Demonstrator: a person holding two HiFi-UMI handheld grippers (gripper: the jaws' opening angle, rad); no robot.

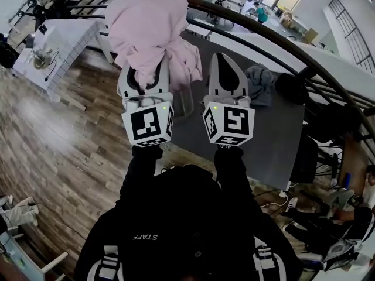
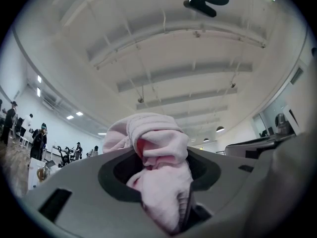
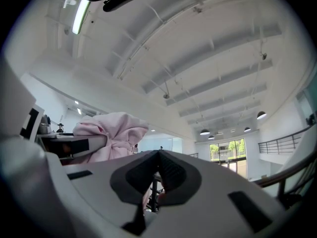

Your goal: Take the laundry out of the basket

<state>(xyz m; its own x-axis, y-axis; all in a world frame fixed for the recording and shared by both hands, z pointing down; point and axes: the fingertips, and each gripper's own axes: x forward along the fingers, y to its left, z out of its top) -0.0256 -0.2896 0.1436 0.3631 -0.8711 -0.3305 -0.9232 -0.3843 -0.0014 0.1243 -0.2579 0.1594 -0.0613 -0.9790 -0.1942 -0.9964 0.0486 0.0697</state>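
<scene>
Holding the pink garment (image 1: 149,28) aloft, my left gripper (image 2: 161,157) is clamped on its bunched folds — the cloth hangs above the grey table (image 1: 275,145). My right gripper (image 3: 158,155) sits just beside it — jaws together, empty.

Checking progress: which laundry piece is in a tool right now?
The pink garment, clamped in the left tool; the grey garment lies on the dark table.
</scene>
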